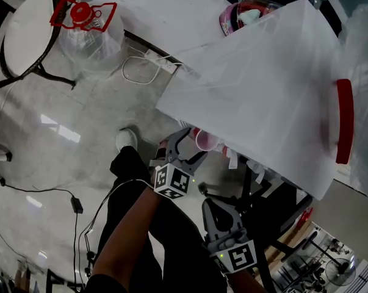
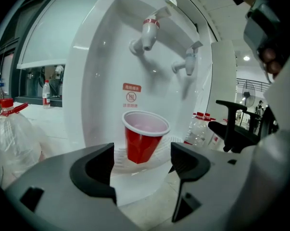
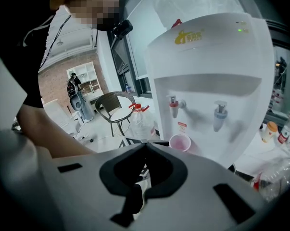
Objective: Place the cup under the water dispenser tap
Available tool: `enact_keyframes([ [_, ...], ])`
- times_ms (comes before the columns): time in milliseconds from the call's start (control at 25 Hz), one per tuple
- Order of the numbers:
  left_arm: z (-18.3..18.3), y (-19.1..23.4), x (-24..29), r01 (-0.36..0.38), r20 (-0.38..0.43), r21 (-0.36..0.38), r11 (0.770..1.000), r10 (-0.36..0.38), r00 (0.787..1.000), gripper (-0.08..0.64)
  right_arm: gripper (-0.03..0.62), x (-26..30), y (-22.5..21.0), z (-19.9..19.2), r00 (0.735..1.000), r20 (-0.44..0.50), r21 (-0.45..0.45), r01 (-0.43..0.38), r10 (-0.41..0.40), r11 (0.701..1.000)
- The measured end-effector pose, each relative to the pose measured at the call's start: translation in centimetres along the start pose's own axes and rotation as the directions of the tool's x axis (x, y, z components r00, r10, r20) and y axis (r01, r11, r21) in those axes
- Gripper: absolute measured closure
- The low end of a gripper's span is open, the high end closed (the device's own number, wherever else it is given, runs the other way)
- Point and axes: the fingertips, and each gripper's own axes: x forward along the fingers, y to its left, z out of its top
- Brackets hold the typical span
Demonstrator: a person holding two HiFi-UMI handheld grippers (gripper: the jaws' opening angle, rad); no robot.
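A red plastic cup (image 2: 144, 141) stands upright on the drip tray (image 2: 169, 154) of the white water dispenser (image 2: 101, 81), below its red tap (image 2: 149, 29). My left gripper (image 2: 142, 157) is open. Its two dark fingers sit just short of the cup, one to each side, with a gap to the cup wall. From above, the cup (image 1: 205, 140) shows at the dispenser's front edge, close to the left gripper (image 1: 193, 145). My right gripper (image 1: 215, 207) hangs lower and further back. Its fingertips meet in the right gripper view, where the gripper (image 3: 145, 147) is shut with nothing in it. The cup (image 3: 179, 142) stands beyond it.
A blue tap (image 2: 189, 61) is beside the red one. A large clear water bottle with a red cap (image 1: 86, 20) stands on the floor at the left, near a round chair (image 1: 19, 38) and a power strip (image 1: 161, 61). A black office chair (image 2: 236, 126) stands right of the dispenser.
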Motion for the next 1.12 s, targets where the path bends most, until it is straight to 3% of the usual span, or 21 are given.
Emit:
enact_keyframes([
  [120, -0.1, 0.0, -0.9, 0.002, -0.004, -0.009, 1.0, -0.002, 1.0, 0.218, 0.593, 0.0, 0.2, 0.5, 1.0, -0.008, 0.001, -0.001, 0.001, 1.0],
  [240, -0.7, -0.9, -2.3, 0.048, -0.031, 0.032, 0.998, -0.047, 0.998, 0.218, 0.593, 0.2, 0.5, 1.7, 0.999, 0.042, 0.023, -0.002, 0.001, 1.0],
  [440, -2.5, -1.8, -5.9, 0.109, -0.096, 0.082, 0.991, -0.101, 0.99, 0.218, 0.594, -0.1, 0.5, 1.6, 0.999, 0.035, 0.033, 0.017, -0.018, 0.999],
  [720, -1.7, -2.8, -9.5, 0.102, -0.083, 0.006, 0.995, -0.101, 0.991, 0.218, 0.594, -0.2, 0.3, 2.4, 0.997, 0.071, 0.06, 0.028, -0.032, 0.998],
  [1000, 1.7, -3.9, -12.7, 0.063, -0.024, -0.103, 0.993, -0.066, 0.998, 0.218, 0.593, -3.0, -3.2, 3.6, 0.969, 0.101, 0.135, 0.213, -0.227, 0.968],
  [1120, 3.8, -3.5, -14.1, 0.04, 0.013, -0.166, 0.985, -0.038, 0.999, 0.218, 0.592, -3.6, -4.0, 4.4, 0.961, 0.109, 0.175, 0.232, -0.253, 0.957],
])
